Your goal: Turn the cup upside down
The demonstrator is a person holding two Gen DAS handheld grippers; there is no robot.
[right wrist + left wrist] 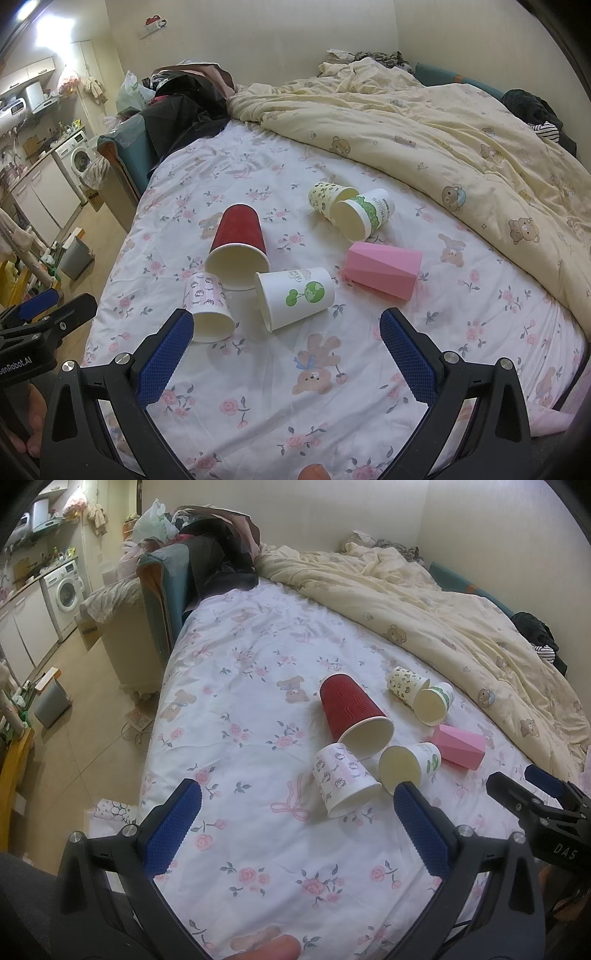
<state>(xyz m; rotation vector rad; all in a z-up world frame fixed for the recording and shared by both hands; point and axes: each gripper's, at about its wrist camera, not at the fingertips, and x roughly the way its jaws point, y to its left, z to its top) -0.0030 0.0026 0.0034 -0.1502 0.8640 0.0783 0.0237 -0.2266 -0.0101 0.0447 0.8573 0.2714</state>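
Near edge: left gripper and right gripper both hover above the bed, jaws spread wide, grasping nothing.
Cups: six lie on their sides mid-bed, none upright or inverted.
Nearest candidates: patterned white cup at near left, touching the red cup; tree-print cup just right of it, mouth facing the camera.
Far group: yellow-print cup touching the green-band cup; pink faceted cup at right.
Handling (judgement): paper, light, thin-walled, easily crushed, prone to roll on soft bedding.
Hold: across the mid-wall, gently.
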